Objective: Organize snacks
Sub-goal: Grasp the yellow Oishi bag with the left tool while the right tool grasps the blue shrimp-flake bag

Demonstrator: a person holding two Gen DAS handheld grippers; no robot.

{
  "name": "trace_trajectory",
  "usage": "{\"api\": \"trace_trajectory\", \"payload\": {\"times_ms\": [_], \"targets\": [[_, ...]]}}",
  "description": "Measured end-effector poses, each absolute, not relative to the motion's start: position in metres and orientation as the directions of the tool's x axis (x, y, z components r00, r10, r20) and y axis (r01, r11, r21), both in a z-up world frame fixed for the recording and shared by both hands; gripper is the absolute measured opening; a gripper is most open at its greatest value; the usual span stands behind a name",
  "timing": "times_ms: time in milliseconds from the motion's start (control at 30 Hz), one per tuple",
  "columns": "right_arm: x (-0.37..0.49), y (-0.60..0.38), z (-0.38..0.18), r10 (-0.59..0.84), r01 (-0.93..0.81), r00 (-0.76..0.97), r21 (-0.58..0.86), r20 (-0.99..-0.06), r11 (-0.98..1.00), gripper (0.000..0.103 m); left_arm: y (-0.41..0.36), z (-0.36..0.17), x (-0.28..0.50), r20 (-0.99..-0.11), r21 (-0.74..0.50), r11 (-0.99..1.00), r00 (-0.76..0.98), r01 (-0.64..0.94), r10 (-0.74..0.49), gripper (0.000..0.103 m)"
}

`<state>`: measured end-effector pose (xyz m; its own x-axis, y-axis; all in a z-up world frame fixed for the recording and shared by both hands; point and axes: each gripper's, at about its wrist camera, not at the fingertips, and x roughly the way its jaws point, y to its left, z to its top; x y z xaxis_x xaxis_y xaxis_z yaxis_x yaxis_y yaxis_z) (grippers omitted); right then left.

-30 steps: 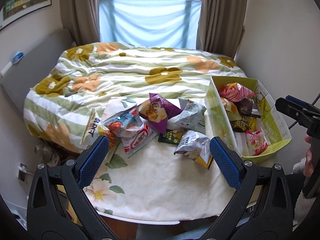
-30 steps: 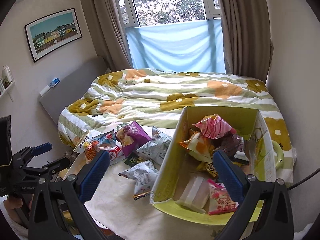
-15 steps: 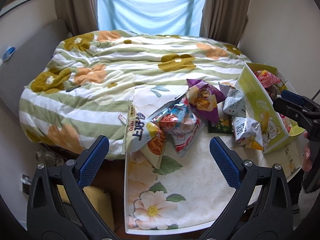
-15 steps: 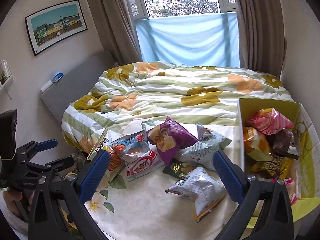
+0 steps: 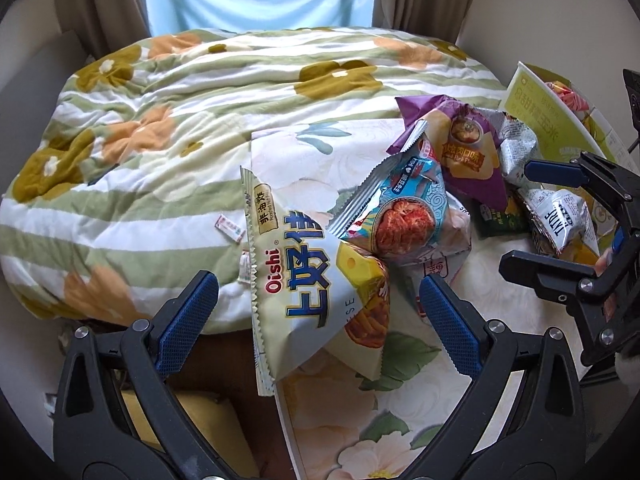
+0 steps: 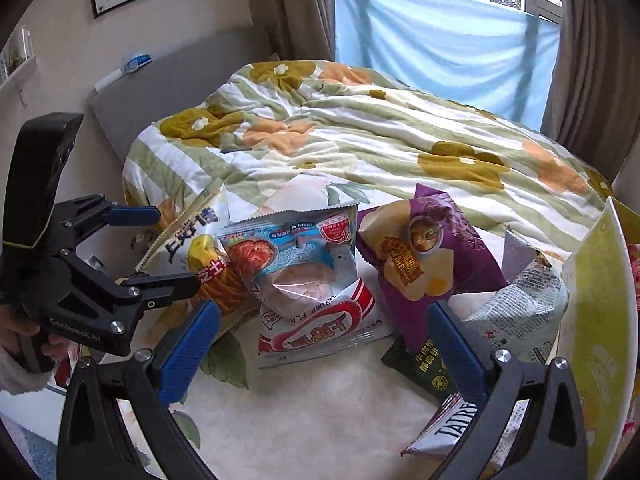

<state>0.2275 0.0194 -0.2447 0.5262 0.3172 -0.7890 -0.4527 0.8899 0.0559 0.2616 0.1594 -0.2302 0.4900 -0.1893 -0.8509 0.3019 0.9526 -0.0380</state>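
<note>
Several snack bags lie on a floral table [image 5: 460,408]. A white Oishi bag [image 5: 304,292] [image 6: 188,248] sits between the fingers of my open left gripper [image 5: 316,316] [image 6: 156,246], untouched by the pads. A blue shrimp-picture bag [image 5: 400,216] [image 6: 296,256] leans on a red-and-white bag [image 6: 320,332], with a purple bag [image 5: 460,148] [image 6: 420,256] behind. My right gripper [image 6: 320,344] [image 5: 520,216] stands open over the red-and-white bag. A silver TAJIRE bag [image 5: 560,220] [image 6: 452,428] and a green packet [image 6: 424,368] lie by the yellow-green box [image 6: 596,320] [image 5: 540,108].
A bed with a green-striped flowered quilt [image 5: 200,120] butts against the table's far side. The table's left edge [image 5: 280,400] drops to the floor, where a yellow object [image 5: 200,420] lies. A person's hand [image 6: 24,340] holds the left gripper. Curtains and a window stand beyond.
Both grippers moved forward, down and left toward the snack pile. The left one now straddles the Oishi bag; the right one turned away from the box. Nothing was grasped.
</note>
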Motion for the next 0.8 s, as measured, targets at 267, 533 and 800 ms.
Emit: {"api": "trace_trajectory", "payload": {"times_ms": [267, 533, 800], "targets": [[0.242, 0.035, -0.271, 0.311, -0.532, 0.49, 0.003, -0.815, 0.847, 0.1, 0.153, -0.249, 0.278, -0.863, -0.011, 0.937, 0.47, 0.349, -0.186, 0.1], [0.262, 0.044, -0.287, 0.32, -0.605, 0.425, -0.003, -0.847, 0.796, 0.093, 0.161, -0.256, 0.287, -0.874, -0.022, 0.937, 0.448, 0.35, -0.188, 0.092], [0.272, 0.054, -0.296, 0.338, -0.674, 0.358, 0.01, -0.87, 0.738, 0.092, 0.156, -0.257, 0.287, -0.88, -0.031, 0.927, 0.43, 0.373, -0.203, 0.064]]}}
